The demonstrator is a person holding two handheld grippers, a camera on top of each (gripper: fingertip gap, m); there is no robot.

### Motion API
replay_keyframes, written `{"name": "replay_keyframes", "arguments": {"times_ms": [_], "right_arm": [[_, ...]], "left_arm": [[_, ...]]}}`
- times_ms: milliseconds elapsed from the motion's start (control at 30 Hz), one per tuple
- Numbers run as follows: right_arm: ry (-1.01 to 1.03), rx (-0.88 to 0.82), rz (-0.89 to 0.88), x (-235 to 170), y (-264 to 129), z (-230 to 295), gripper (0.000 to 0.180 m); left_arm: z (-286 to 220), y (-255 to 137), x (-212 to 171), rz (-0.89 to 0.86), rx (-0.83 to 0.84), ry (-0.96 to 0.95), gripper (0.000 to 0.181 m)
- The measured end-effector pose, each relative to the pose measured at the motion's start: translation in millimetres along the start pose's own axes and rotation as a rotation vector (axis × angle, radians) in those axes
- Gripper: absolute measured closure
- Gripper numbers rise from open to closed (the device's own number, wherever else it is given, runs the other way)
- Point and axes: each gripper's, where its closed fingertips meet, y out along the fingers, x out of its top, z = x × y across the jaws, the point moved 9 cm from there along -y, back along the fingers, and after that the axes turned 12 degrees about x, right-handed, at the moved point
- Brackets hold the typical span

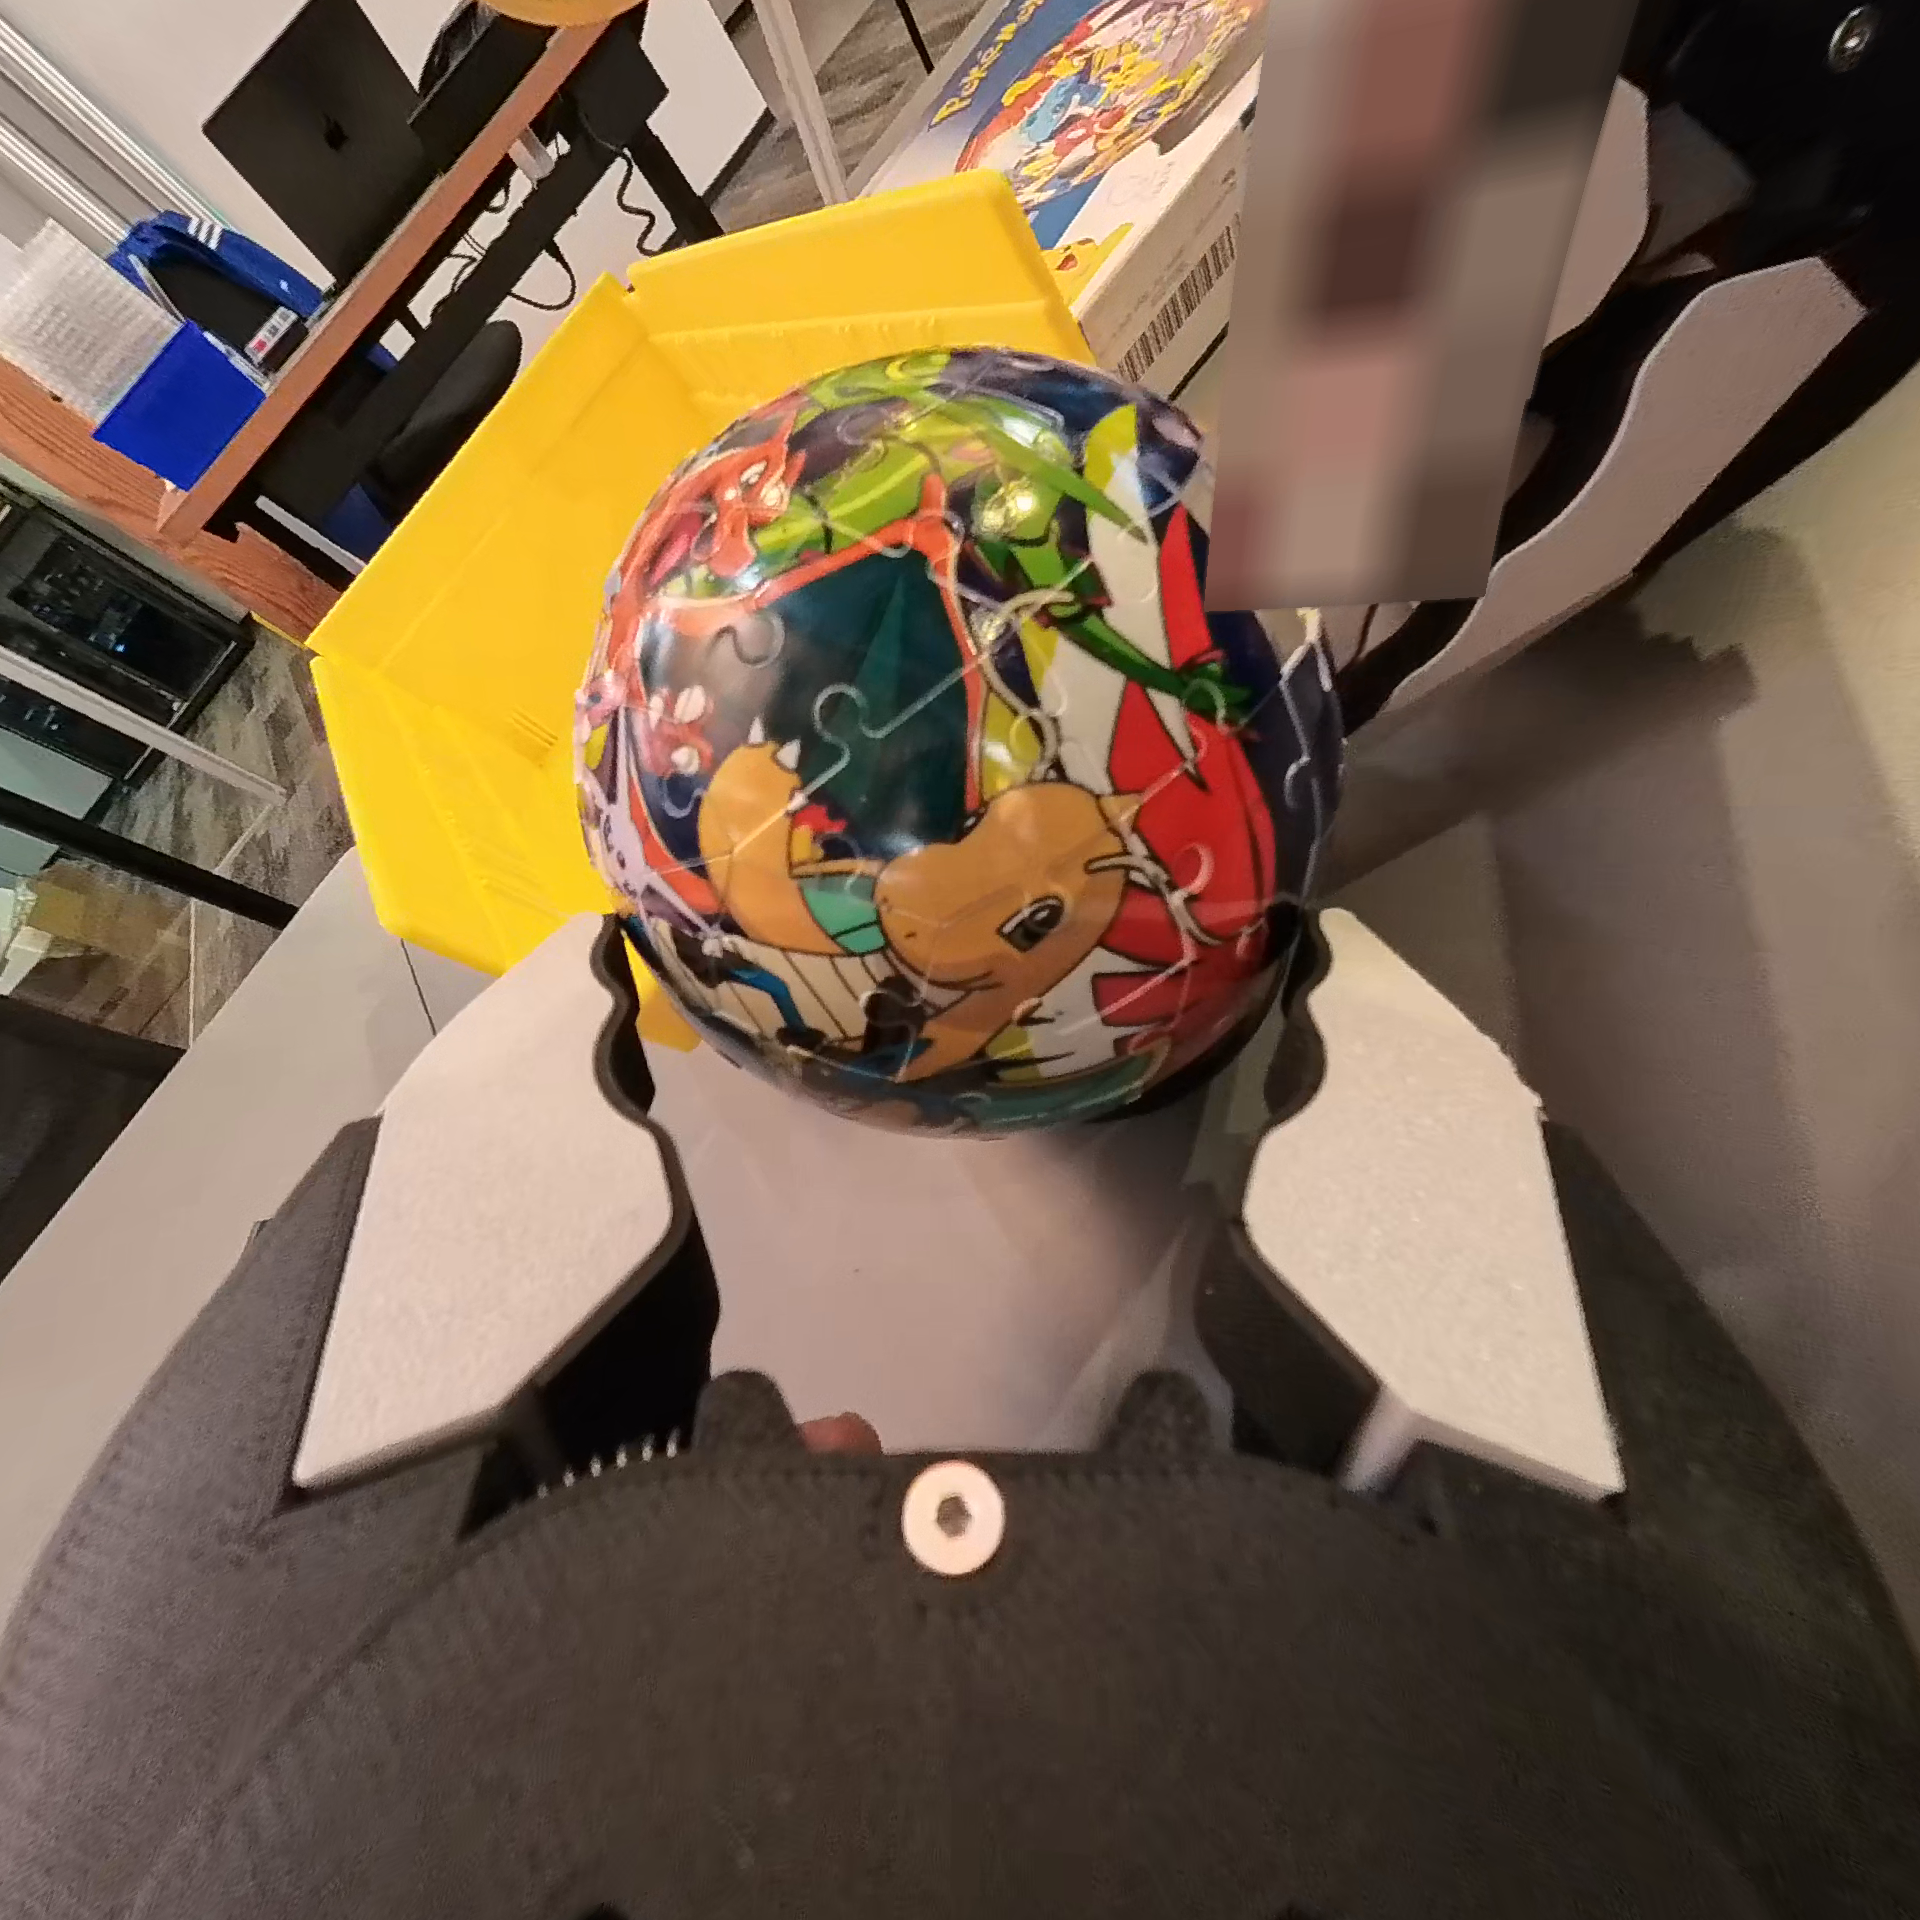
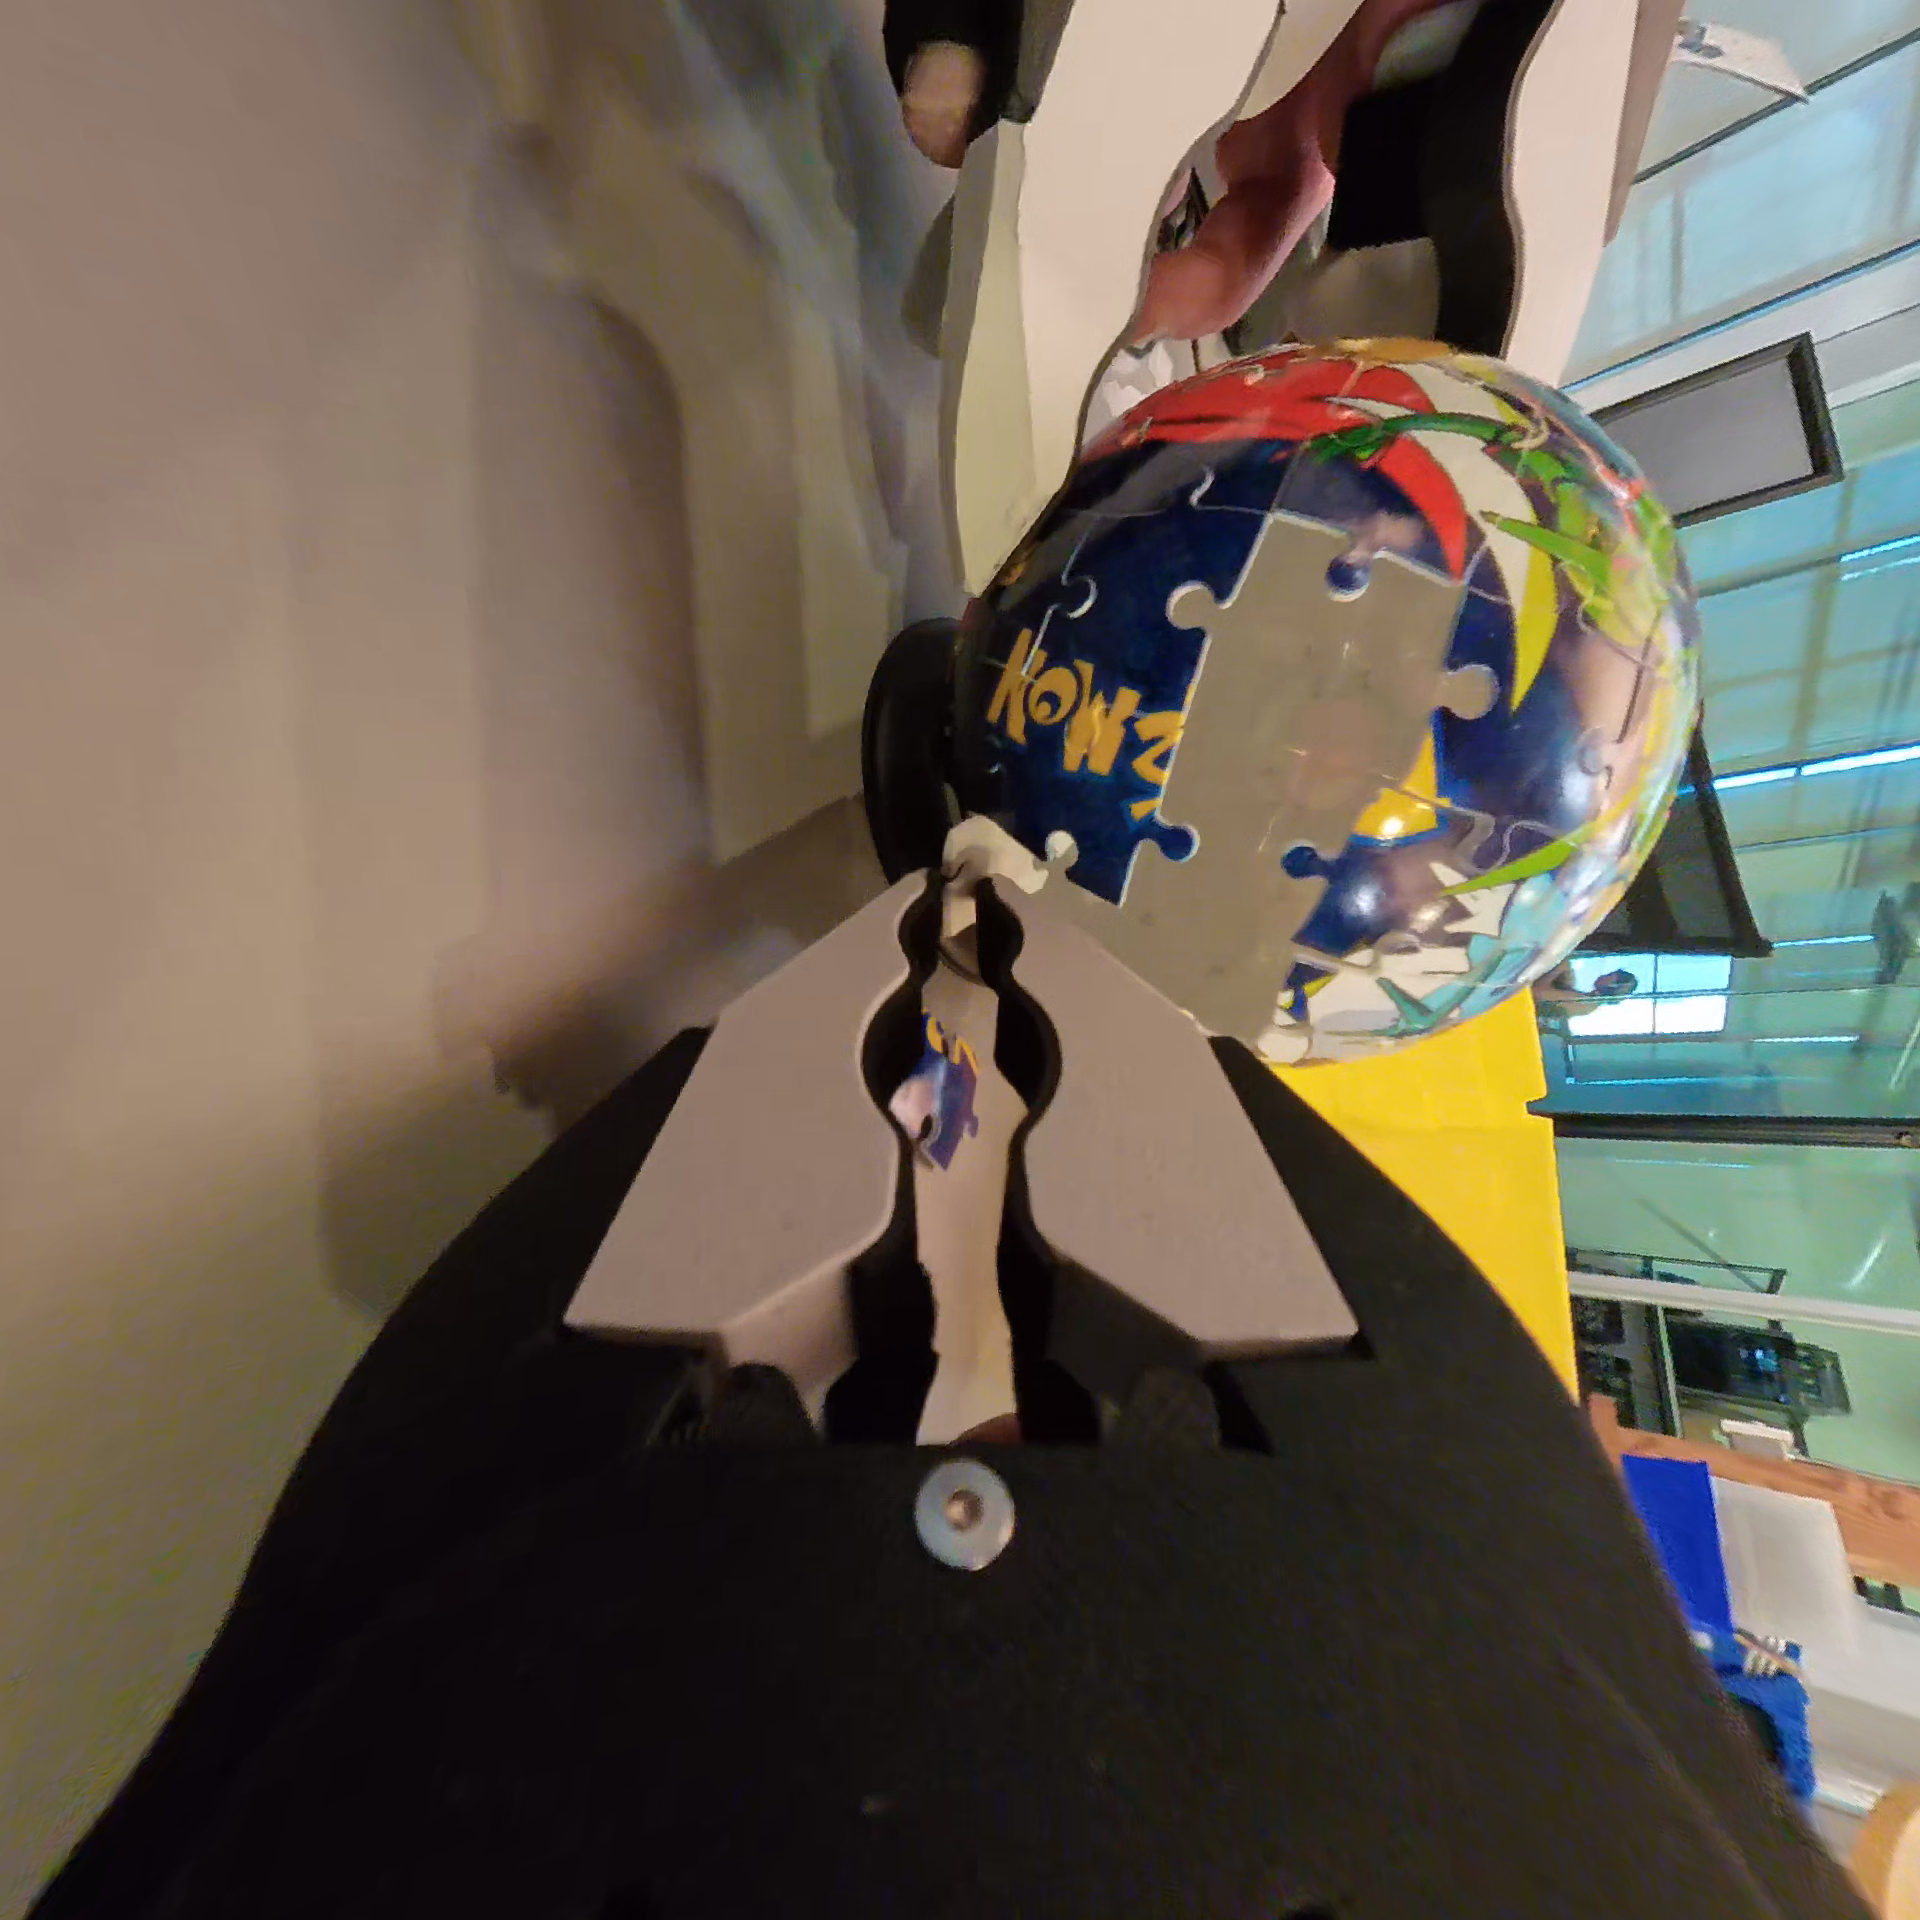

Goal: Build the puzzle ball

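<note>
the puzzle ball is held up off the grey table, clamped between the two fingers of the left gripper, which are spread wide around its lower sides. most of the ball's skin is filled with colourful cartoon pieces. from the right wrist view a gap of several missing pieces is seen on the ball, grey inner surface showing through, bordered by dark blue pieces.

the right gripper is nearly closed, pinched on a loose puzzle piece, blue and yellow printed, seen edge-on between the fingers. its fingertips sit just beside the ball's lower edge near the gap; contact with the ball cannot be confirmed.

a yellow tray lies on the table behind the ball, with the puzzle box just past it. a person's hand is seen above the ball in the right wrist view.
</note>
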Motion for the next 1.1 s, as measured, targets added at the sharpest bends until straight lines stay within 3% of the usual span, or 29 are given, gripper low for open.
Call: {"name": "replay_keyframes", "arguments": {"times_ms": [367,933,1100], "right_arm": [[-0.035,-0.006,-0.072,-6.6,-10.9,-6.1,0.180],[0.507,0.251,-0.372,-16.2,-11.3,-28.6,0.180],[0.460,0.232,-0.341,-14.9,-7.9,-28.8,0.180]], "left_arm": [[0.9,0.5,-0.7,-0.002,-0.003,-0.005,0.064],[1.0,0.9,-1.7,-0.004,-0.002,-0.008,0.065],[2.1,1.0,-2.6,-0.001,-0.003,-0.007,0.065]]}}
